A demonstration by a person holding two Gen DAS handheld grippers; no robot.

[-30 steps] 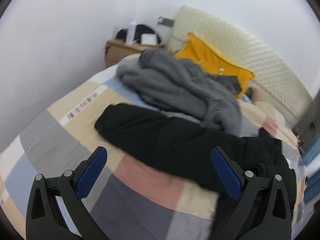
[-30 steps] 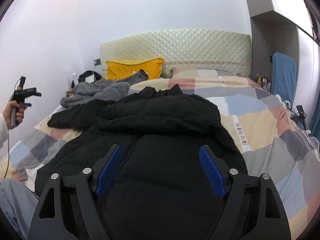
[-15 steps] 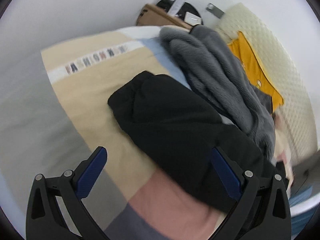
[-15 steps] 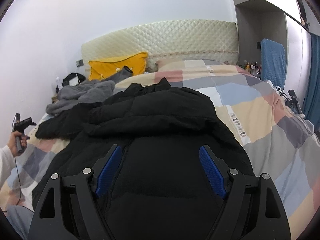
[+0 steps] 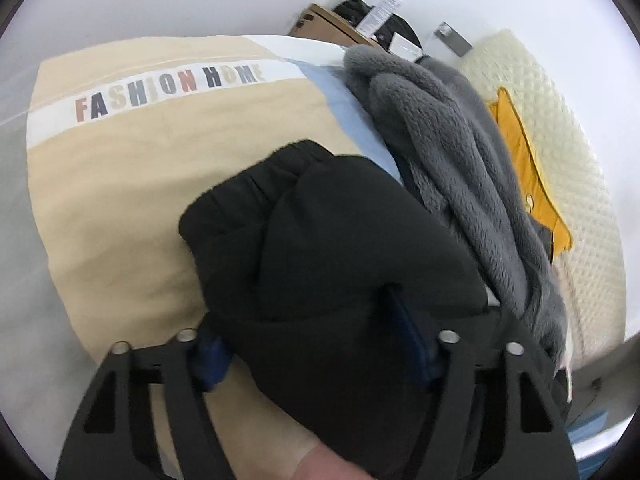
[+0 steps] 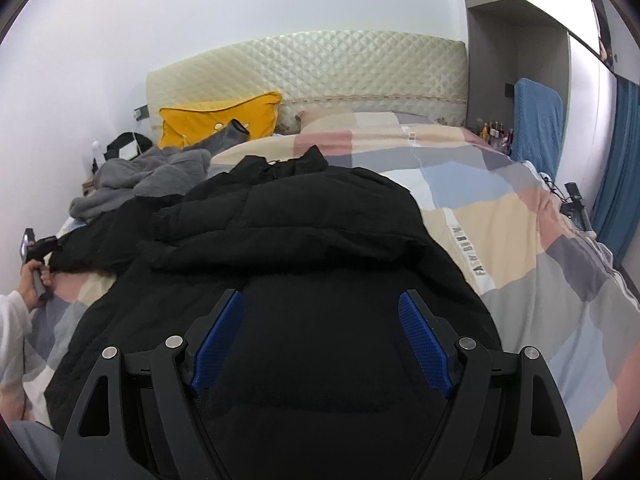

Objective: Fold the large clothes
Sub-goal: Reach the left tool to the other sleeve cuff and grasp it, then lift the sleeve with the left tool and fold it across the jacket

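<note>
A black puffer jacket (image 6: 304, 240) lies spread on the patchwork bed cover (image 6: 520, 248). Its left sleeve (image 5: 320, 248) runs out to the bed's left edge, cuff end outward. My left gripper (image 5: 310, 354) has its jaws around that sleeve, with thick sleeve fabric bulging between the blue pads; the fingers look narrowed on it. In the right wrist view the left gripper (image 6: 38, 248) sits at the sleeve end. My right gripper (image 6: 320, 340) is open and empty, hovering over the jacket's lower body.
A grey fleece garment (image 5: 460, 160) is heaped beside the sleeve toward the headboard. A yellow pillow (image 6: 220, 120) leans on the cream quilted headboard (image 6: 320, 68). A wooden nightstand (image 5: 324, 24) stands by the wall. A blue chair (image 6: 536, 120) stands at the right.
My left gripper moved forward and down onto the jacket sleeve, and its jaws narrowed around the fabric. My right gripper stayed open over the jacket body.
</note>
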